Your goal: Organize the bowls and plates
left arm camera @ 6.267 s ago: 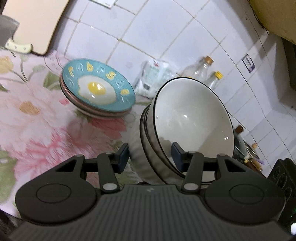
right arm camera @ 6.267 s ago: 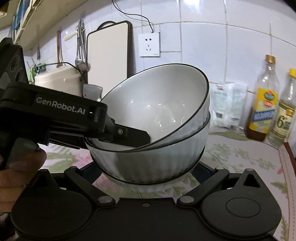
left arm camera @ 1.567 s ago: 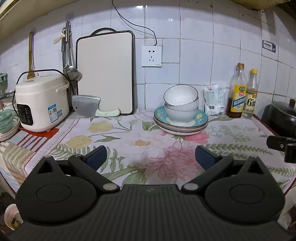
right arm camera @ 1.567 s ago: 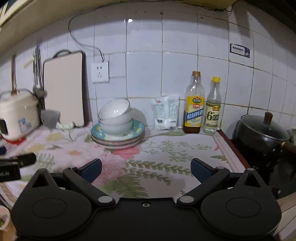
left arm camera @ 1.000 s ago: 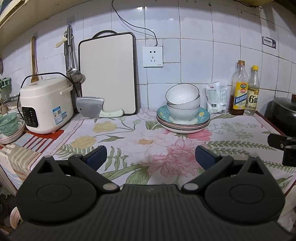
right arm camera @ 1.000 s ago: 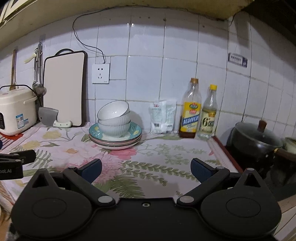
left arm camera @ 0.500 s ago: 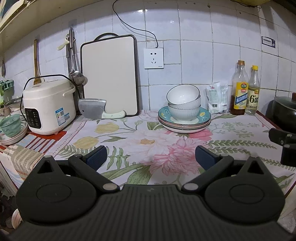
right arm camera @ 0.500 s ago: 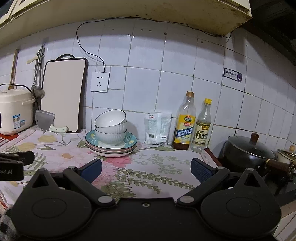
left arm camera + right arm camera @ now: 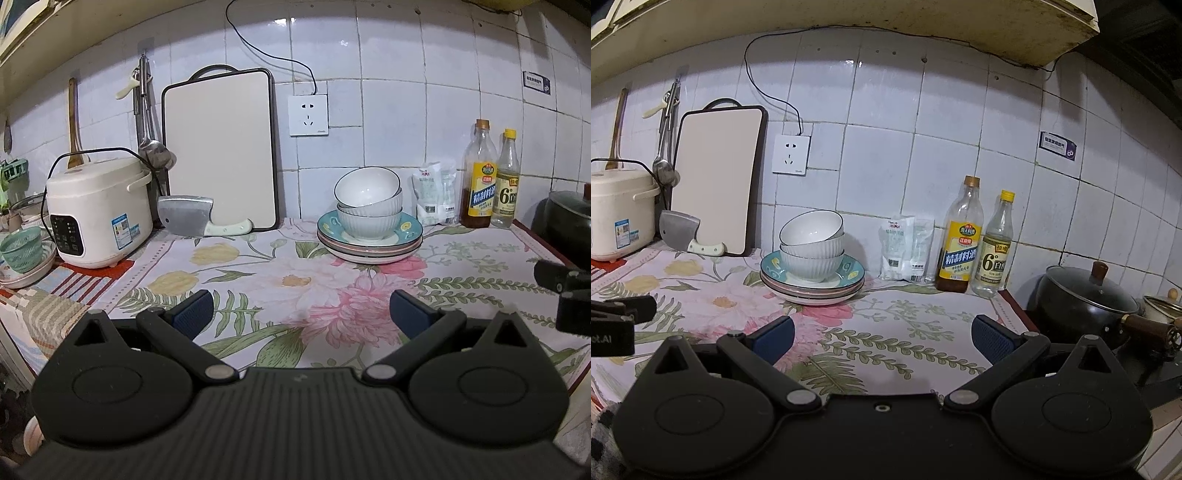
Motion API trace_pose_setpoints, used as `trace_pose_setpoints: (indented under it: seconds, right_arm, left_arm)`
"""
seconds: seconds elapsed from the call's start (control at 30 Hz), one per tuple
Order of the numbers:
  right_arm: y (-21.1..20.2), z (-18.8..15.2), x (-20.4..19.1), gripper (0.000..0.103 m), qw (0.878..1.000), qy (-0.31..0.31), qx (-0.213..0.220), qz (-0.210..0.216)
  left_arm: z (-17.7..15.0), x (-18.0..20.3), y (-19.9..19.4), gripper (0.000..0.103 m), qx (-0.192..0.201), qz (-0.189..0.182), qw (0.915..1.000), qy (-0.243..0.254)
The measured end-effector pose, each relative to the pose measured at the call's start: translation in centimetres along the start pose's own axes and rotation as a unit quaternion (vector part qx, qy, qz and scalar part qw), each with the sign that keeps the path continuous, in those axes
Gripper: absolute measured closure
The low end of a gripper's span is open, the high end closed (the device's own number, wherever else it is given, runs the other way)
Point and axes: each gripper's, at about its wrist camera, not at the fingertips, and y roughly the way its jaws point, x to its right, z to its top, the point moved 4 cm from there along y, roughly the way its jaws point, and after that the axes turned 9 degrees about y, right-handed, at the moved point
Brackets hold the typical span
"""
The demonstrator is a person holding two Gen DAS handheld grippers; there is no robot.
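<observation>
Two bowls (image 9: 369,208) sit nested on stacked plates (image 9: 370,246) at twelve o'clock. The left gripper (image 9: 300,309) and right gripper (image 9: 882,335) hover empty, jaws spread wide.

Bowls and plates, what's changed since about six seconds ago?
The bowls, then held at the grippers beside the plates, now sit stacked on them. Both the left gripper and right gripper let go and backed away, jaws open. Bottles and cutting board unchanged.

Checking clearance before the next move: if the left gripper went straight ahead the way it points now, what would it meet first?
The left gripper, jaws open, aims over bare floral tablecloth. Nothing stands directly ahead until the tiled wall, between the cutting board and the stacked bowls. Depth is uncertain.
</observation>
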Motion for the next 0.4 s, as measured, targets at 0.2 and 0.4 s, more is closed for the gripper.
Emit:
trace_pose_setpoints:
  seconds: [0.2, 0.4]
  right_arm:
    - [0.26, -0.13, 0.20, 0.000, 1.000, 0.002, -0.006, -0.002]
    - [0.41, -0.17, 0.38, 0.000, 1.000, 0.004, -0.009, -0.004]
  left_arm:
    - [-0.13, -0.29, -0.01, 0.000, 0.000, -0.005, 1.0000, -0.007]
    - [-0.09, -0.27, -0.05, 0.000, 0.000, -0.005, 1.0000, -0.007]
